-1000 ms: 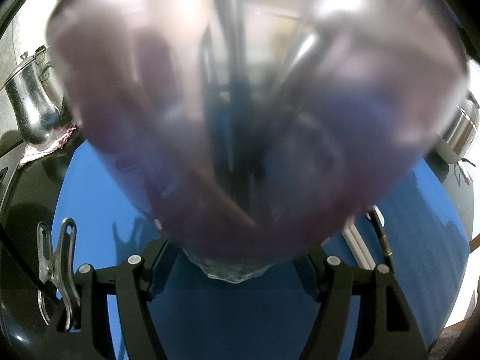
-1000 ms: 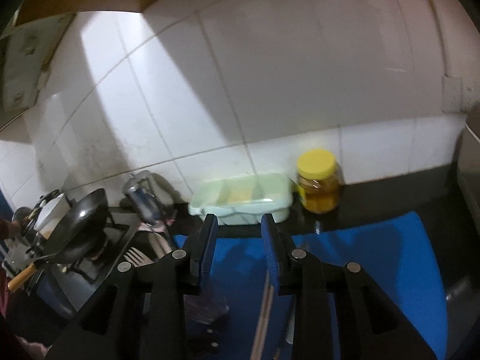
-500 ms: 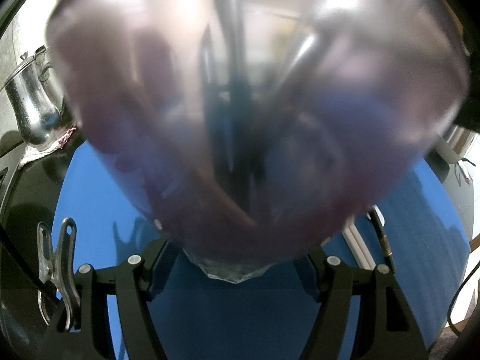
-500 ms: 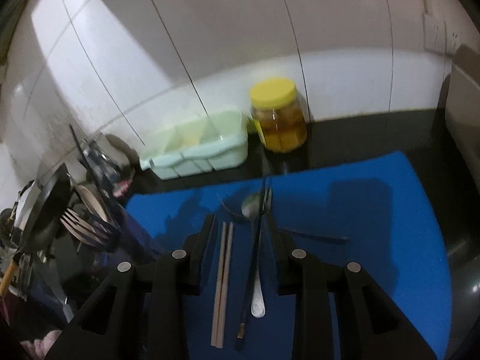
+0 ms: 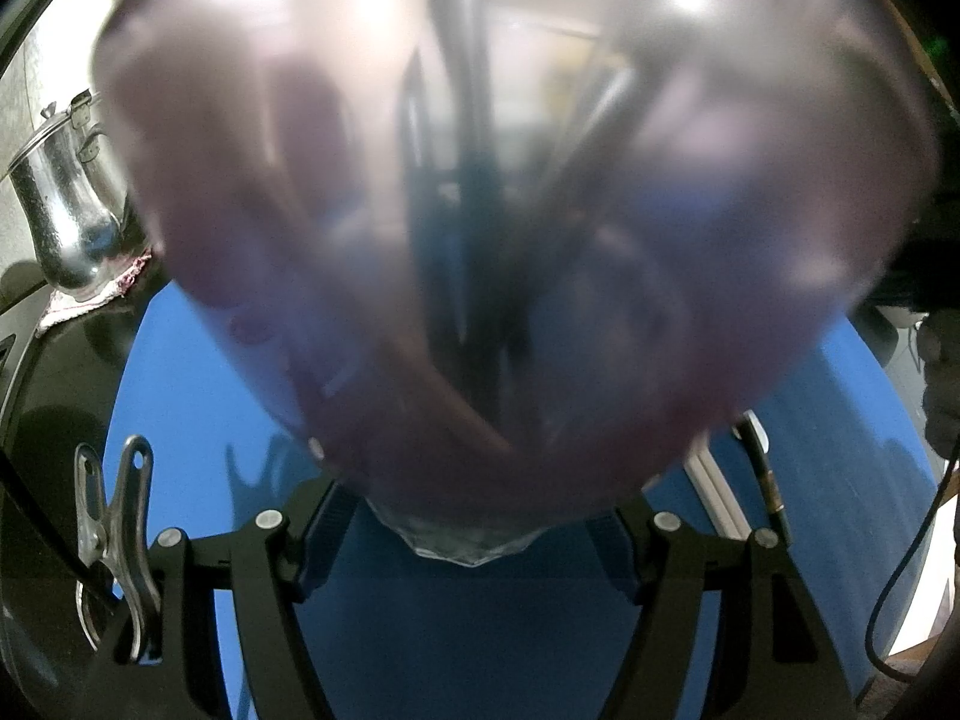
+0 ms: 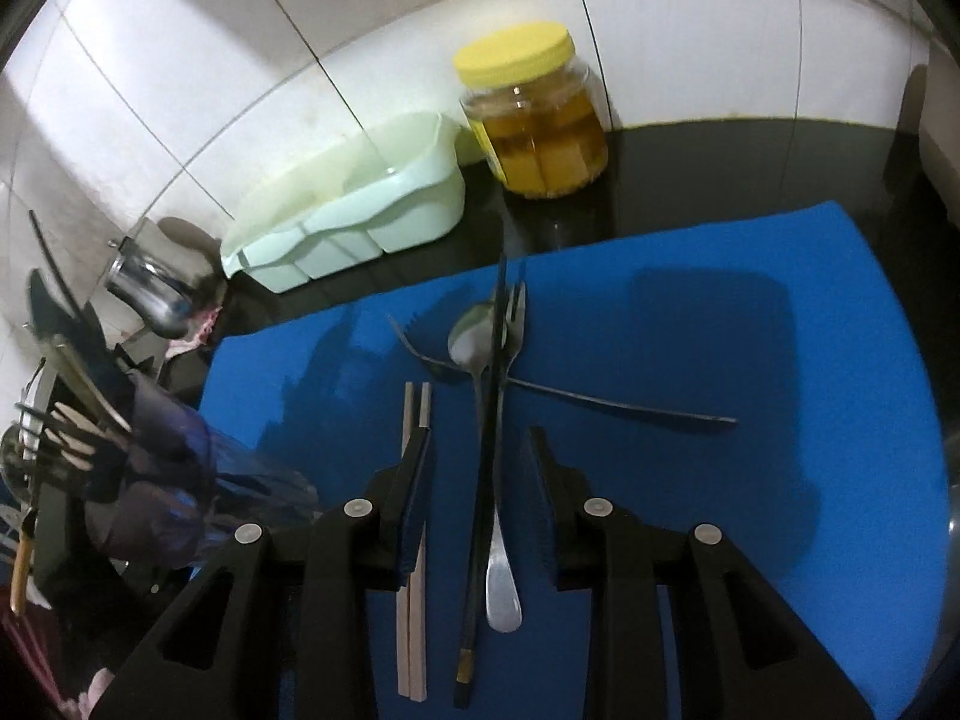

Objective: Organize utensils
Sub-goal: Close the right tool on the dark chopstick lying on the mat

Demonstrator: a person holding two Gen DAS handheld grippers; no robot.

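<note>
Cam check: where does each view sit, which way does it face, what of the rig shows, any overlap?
Left wrist: on the left claw, facing down-forward into the purple cup it grips; its fingers show.
Right wrist: on the right claw, facing down at the black chopsticks and spoon, jaws open; its fingers show.
Shared: blue mat, the cup, steel kettle.

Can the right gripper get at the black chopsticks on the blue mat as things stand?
Probably yes. The right gripper hangs open straight over the black chopsticks, nothing above them. The spoon lies touching alongside, so the jaws may catch it too.
</note>
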